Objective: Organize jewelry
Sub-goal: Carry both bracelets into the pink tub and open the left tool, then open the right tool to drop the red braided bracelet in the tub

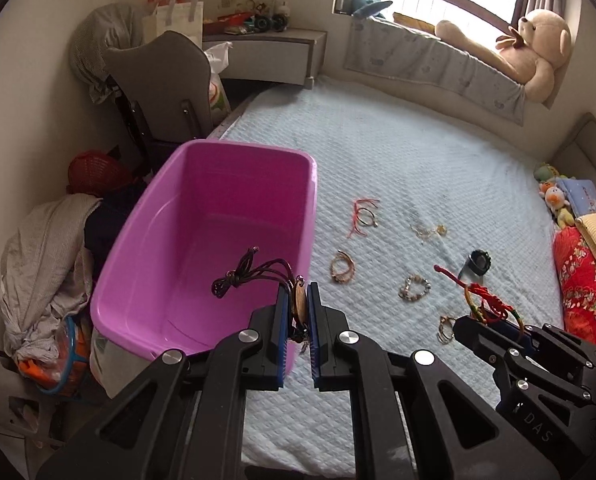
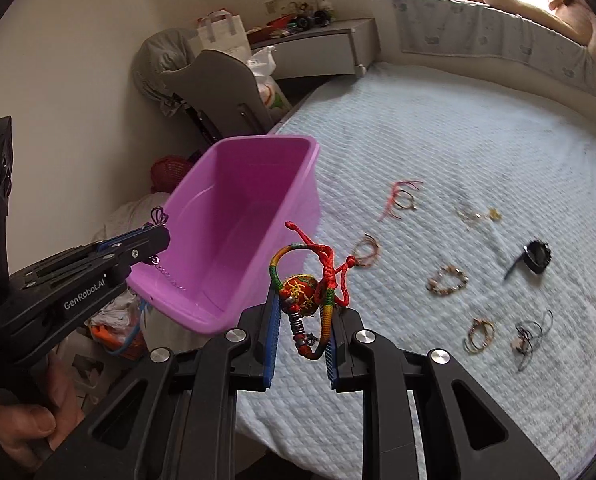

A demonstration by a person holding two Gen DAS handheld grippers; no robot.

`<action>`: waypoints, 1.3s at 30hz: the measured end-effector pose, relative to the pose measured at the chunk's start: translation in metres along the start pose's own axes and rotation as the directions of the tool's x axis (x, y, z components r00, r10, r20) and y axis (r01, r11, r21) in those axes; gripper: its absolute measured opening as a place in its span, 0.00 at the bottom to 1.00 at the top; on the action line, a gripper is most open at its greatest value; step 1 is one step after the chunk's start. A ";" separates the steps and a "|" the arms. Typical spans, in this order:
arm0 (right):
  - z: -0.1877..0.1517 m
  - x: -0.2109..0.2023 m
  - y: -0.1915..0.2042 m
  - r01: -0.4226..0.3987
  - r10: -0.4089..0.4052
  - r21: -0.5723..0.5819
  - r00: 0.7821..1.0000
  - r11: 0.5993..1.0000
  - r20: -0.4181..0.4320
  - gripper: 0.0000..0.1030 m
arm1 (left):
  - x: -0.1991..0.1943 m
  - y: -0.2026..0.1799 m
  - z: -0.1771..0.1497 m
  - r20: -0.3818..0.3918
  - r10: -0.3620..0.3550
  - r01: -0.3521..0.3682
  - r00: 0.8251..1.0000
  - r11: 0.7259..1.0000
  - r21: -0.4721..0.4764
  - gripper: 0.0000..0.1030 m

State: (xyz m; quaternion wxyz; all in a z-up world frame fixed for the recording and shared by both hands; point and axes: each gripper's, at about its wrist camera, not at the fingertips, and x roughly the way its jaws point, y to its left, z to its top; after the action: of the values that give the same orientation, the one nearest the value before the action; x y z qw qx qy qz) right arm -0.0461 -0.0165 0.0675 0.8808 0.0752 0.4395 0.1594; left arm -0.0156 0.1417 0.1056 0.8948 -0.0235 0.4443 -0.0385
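Note:
A purple plastic bin stands on the left edge of the bed. My left gripper is shut on a dark cord necklace with a wooden pendant, held over the bin's right wall. My right gripper is shut on a red and multicoloured braided bracelet with a red charm, held above the bed right of the bin. Several bracelets lie on the bedcover, such as a red string one and a beaded one.
A black watch lies on the pale blue bedcover. A grey chair, a red basket and piled clothes stand left of the bed. Plush toys and a red pillow sit at the right.

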 end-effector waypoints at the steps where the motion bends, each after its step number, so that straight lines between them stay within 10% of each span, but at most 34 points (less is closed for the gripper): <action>1: 0.009 0.009 0.011 -0.008 0.008 -0.003 1.000 1.000 -0.007 0.18 | 0.004 0.010 0.006 -0.008 0.008 -0.008 1.000 1.000 0.001 0.09; 17: 0.063 0.171 0.112 -0.039 0.032 -0.020 0.957 0.999 -0.287 0.18 | 0.115 0.139 0.018 -0.272 0.011 -0.022 0.962 0.999 -0.037 0.10; 22: 0.066 0.187 0.111 0.020 -0.027 -0.023 0.946 1.000 -0.323 0.36 | 0.121 0.146 0.020 -0.266 0.035 -0.048 0.963 0.998 -0.042 0.60; 39: 0.066 0.175 0.099 0.057 -0.050 0.013 0.946 0.998 -0.321 0.41 | 0.118 0.154 0.022 -0.271 0.067 -0.075 0.960 0.997 -0.019 0.66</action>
State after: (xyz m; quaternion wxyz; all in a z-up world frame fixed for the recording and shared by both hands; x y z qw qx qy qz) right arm 0.0835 0.1378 0.0031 0.8008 0.0463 0.5803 0.1406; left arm 0.0805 0.2851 0.0140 0.8262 -0.0153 0.5631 -0.0028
